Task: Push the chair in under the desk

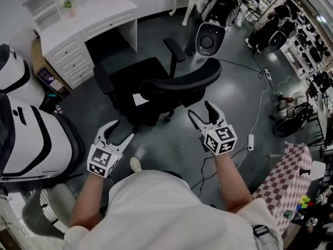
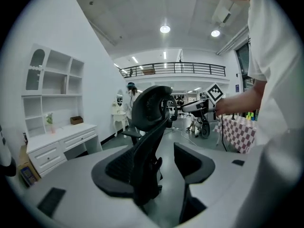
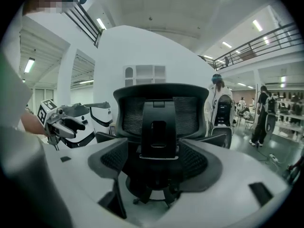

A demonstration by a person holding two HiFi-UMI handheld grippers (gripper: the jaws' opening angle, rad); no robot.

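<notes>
The black mesh office chair [image 1: 156, 87] stands on the grey floor, its seat toward the white desk [image 1: 88, 20] at the upper left and its curved backrest [image 1: 182, 82] toward me. The desk's knee space [image 1: 112, 43] is open beyond the seat. My left gripper [image 1: 124, 129] hangs open, short of the chair's base. My right gripper [image 1: 199, 108] is open just behind the backrest, apart from it. The left gripper view shows the chair [image 2: 149, 118] side-on past the open left gripper [image 2: 159, 167]. In the right gripper view the backrest [image 3: 159, 118] fills the space ahead of the open right gripper [image 3: 156, 163].
Large white pod machines [image 1: 31, 134] stand at the left, another [image 1: 213, 25] behind the chair. Cables and a power strip [image 1: 250, 139] trail over the floor at the right. A checked-cloth table [image 1: 291, 181] is at the lower right, a cardboard box [image 1: 44, 72] beside the desk drawers.
</notes>
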